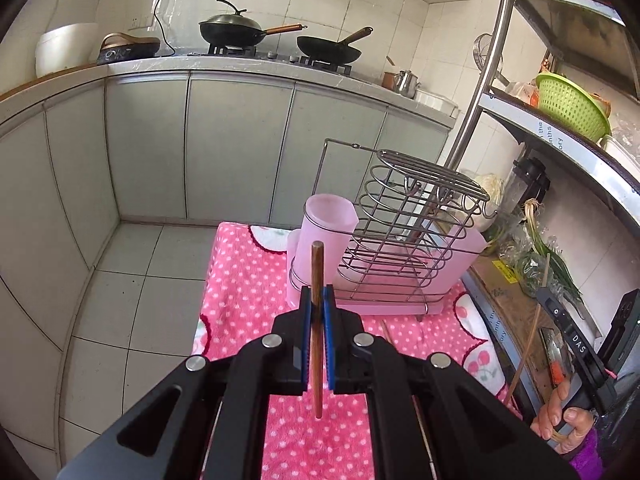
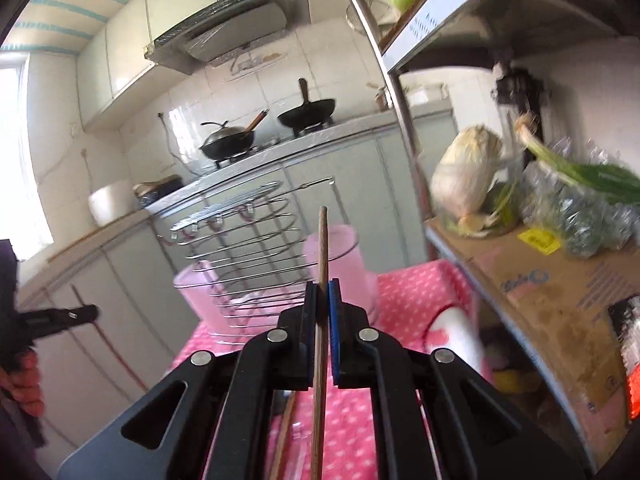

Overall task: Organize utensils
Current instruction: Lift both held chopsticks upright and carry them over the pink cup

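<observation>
Closest to you in the left wrist view, your left gripper (image 1: 318,300) has its jaws clamped on a dark brown chopstick (image 1: 317,280). That stick stands nearly upright between the blue pads (image 1: 327,320), with its blunt end above the fingertips and its thin end hanging below them over the pink dotted cloth (image 1: 244,280) that covers the bench.

Beyond the fingertips stands the wire utensil rack (image 1: 404,240). A pale pink cup (image 1: 330,224) sits in its left end and a wider pink container (image 1: 464,256) in its right end. Another chopstick (image 1: 387,334) lies on the cloth just in front of the rack.

At the right edge of that view your right hand (image 1: 562,416) grips the handle of the other tool, and a thin light stick (image 1: 530,344) slants upward beside it.

In the right wrist view, your right gripper (image 2: 323,292) is likewise closed on a lighter brown chopstick (image 2: 323,248), which runs up between the jaws and ends in front of the pink cup (image 2: 340,256). The rack (image 2: 248,248) appears just behind it, tilted by the camera angle. This view is blurred, so fine detail on the cloth is unclear.

Behind everything, two black woks (image 1: 230,30) sit on the stove along the far counter, and a metal shelf (image 2: 520,264) to the right carries a cabbage (image 2: 466,176) and green onions (image 2: 576,168).
</observation>
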A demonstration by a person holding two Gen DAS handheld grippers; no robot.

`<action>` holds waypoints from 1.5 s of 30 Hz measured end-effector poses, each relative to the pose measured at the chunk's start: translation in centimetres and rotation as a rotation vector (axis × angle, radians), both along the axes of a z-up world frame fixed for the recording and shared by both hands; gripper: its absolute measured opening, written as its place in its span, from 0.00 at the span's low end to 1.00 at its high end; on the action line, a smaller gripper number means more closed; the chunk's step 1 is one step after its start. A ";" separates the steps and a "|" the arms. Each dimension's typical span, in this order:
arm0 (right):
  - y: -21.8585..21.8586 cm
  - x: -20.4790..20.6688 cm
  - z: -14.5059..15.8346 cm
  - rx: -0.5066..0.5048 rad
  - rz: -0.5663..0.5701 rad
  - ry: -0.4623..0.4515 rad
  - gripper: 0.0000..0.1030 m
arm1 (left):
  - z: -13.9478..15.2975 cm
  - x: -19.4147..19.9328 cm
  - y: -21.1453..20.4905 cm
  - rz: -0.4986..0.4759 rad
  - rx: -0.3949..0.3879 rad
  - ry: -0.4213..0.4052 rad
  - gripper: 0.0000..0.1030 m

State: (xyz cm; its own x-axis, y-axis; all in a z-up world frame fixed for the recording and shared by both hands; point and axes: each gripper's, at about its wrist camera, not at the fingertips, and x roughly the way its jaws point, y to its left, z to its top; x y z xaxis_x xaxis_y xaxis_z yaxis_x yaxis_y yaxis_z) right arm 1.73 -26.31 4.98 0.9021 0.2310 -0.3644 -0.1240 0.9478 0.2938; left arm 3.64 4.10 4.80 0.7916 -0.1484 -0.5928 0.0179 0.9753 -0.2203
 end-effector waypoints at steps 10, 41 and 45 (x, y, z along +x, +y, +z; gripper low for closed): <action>-1.5 -1.6 -3.2 0.019 -0.011 0.008 0.06 | -1.3 0.7 -0.3 0.006 -0.005 0.035 0.05; 0.0 -5.8 1.2 -0.044 0.116 0.164 0.07 | -1.3 0.3 -1.0 -0.015 -0.016 0.012 0.05; -0.3 -5.6 1.9 -0.032 0.119 0.199 0.06 | -1.0 0.1 -0.9 -0.012 -0.013 0.004 0.05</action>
